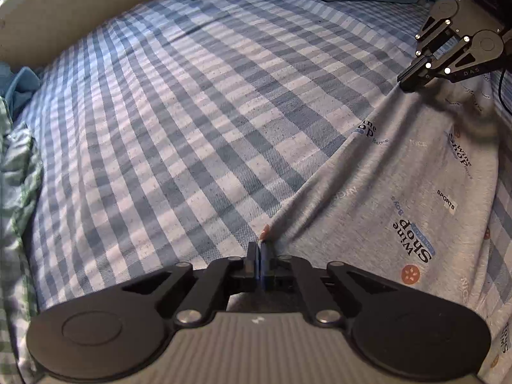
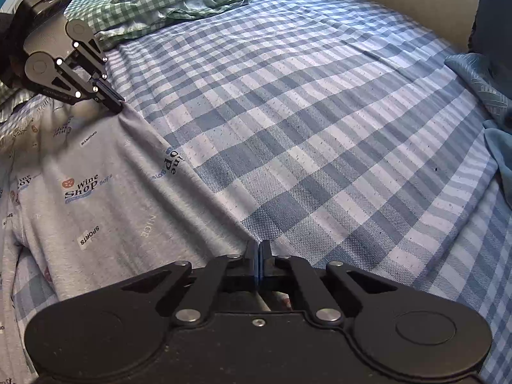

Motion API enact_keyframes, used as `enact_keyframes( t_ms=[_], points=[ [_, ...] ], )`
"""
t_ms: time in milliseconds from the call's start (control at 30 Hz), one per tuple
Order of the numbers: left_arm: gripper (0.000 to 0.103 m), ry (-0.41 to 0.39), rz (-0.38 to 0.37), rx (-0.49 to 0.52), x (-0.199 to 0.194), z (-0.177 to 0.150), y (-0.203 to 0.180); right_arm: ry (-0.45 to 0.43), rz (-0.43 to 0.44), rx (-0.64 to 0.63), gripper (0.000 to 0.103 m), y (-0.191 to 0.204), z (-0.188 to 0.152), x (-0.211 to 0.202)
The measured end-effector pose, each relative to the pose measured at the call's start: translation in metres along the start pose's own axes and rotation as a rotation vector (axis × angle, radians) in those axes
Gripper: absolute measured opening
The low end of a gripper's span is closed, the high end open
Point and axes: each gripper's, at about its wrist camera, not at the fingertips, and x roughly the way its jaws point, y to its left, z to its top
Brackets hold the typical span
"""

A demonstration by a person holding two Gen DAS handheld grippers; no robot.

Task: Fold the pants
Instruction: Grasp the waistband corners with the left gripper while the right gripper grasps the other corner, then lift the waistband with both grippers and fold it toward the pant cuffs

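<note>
The grey printed knit-cloth pants [image 1: 400, 185] looked soft and matt, with flat printed lettering. The blue-and-white checked woven bedsheet [image 2: 320, 121] showed a coarse, visible weave and no sheen. Both black two-finger grippers, left [image 1: 260, 246] and right [image 2: 258, 245], appeared matt plastic with shiny metal rivets.

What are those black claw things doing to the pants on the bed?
A person holds a claw in each hand. The left claw and the right claw are both pinched shut on one edge of the grey printed pants, stretching it straight over the blue checked sheet. No fold shows yet.
</note>
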Motion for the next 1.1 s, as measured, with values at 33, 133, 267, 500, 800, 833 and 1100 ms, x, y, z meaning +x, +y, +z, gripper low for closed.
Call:
enact_keyframes(
  t_ms=[33, 133, 267, 500, 800, 833, 1100],
  points=[
    [0.000, -0.026, 0.022, 0.003, -0.008, 0.001, -0.002, -0.008, -0.011, -0.013, 0.000, 0.001, 0.002, -0.004],
    [0.000, -0.085, 0.093, -0.025, -0.020, -0.001, 0.003, -0.060, -0.062, -0.051, 0.000, 0.004, 0.008, -0.018],
    [0.000, -0.024, 0.110, -0.122, 0.017, 0.004, 0.022, -0.084, -0.140, 0.012, 0.000, -0.007, 0.017, -0.003],
    [0.029, -0.069, 0.094, -0.142, 0.010, -0.002, 0.041, -0.011, -0.218, 0.022, 0.002, -0.004, 0.026, 0.032],
    [0.090, -0.031, 0.109, -0.106, -0.046, -0.071, 0.091, -0.137, 0.012, -0.014, 0.062, 0.032, 0.069, 0.017],
    [0.090, 0.005, 0.103, -0.110, -0.044, -0.079, 0.095, -0.129, 0.036, -0.031, 0.063, 0.042, 0.077, 0.027],
    [0.003, 0.154, 0.066, -0.253, -0.039, -0.120, 0.123, -0.005, 0.027, -0.103, 0.033, 0.076, 0.112, 0.080]
  ],
)
